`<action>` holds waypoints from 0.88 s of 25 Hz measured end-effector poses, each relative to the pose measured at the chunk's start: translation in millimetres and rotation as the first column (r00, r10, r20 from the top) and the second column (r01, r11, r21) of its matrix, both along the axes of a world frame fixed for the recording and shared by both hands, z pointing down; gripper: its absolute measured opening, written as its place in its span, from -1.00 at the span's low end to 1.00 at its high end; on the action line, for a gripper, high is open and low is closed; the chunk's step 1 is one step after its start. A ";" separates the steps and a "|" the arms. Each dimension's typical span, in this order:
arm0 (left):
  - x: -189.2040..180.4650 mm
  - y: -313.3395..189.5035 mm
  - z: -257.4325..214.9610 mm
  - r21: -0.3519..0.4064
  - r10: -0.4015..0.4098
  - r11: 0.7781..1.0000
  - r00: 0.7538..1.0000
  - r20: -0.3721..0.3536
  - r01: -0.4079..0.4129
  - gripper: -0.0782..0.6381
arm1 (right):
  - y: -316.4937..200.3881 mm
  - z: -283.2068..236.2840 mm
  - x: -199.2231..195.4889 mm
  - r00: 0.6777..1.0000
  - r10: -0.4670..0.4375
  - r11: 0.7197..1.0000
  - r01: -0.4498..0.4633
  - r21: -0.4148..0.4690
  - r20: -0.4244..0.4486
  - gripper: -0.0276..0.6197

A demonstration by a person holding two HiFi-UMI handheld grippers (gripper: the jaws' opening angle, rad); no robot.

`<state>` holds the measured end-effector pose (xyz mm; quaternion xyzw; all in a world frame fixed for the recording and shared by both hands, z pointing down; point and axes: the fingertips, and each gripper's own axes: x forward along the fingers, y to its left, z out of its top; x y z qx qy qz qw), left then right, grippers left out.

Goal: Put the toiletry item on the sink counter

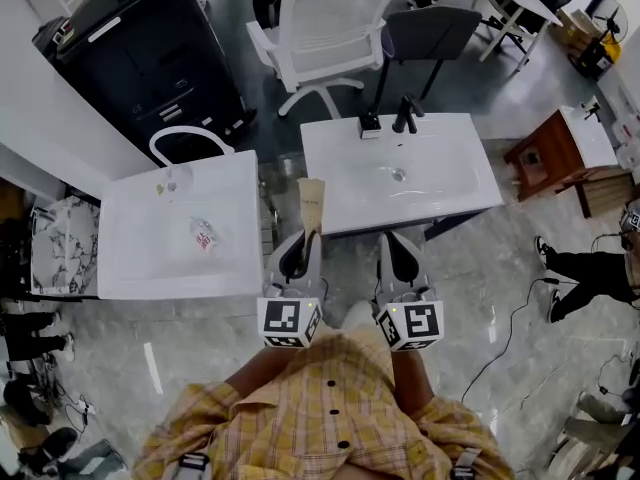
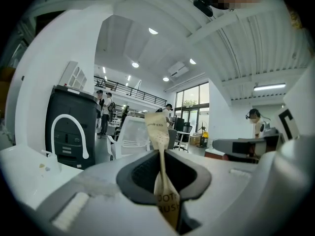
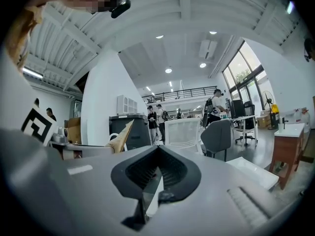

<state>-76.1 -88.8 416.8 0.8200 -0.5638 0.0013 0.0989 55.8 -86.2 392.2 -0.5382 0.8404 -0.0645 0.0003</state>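
1. Left gripper: jaws clamped on a tan paper toothbrush packet. The packet is pinched at its lower part and its top sticks out past the fingertips.
2. Landmark is the white sink counter with the black faucet. In the head view the packet sits at this counter's front-left corner. It is held in the gripper, not lying on the counter.
3. Right gripper: jaw tips drawn together with nothing between them. It is just in front of the sink counter's front edge, near the middle.
4. The two grippers are side by side and apart, both on the near side of the sink counter. The marker cubes are toward the person's checked shirt.
5. The right gripper view shows the packet as a tan wedge off to its left.
6. A second white sink stands left of the sink counter, across a narrow gap. A small item lies in its basin; it is too small to tell what it is.
7. Behind the sink counter are a white chair and a grey chair. A black cabinet is behind and well to the left.
8. A wooden stand is just right of the sink counter.
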 end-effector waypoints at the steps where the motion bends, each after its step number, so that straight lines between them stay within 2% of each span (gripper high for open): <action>1: 1.2 -3.1 1.8 -0.004 -0.007 1.000 1.000 -0.002 0.007 -0.69 | -4.9 0.7 0.3 1.000 -0.010 1.000 0.010 0.001 -0.001 -0.91; 11: 16.1 -50.0 13.7 -0.072 -0.107 0.992 0.994 -0.023 0.106 -0.69 | -67.6 -0.7 10.9 0.991 -0.133 0.991 0.133 -0.003 -0.010 -0.91; 17: 16.7 -81.7 24.3 -0.114 -0.177 0.978 0.984 -0.012 0.174 -0.69 | -101.3 6.4 10.0 0.972 -0.233 0.972 0.232 -0.028 -0.019 -0.91; 22: 21.5 -102.0 44.4 -0.167 -0.207 0.964 0.978 0.007 0.205 -0.69 | -121.7 15.3 15.1 0.963 -0.268 0.963 0.266 -0.048 -0.025 -0.91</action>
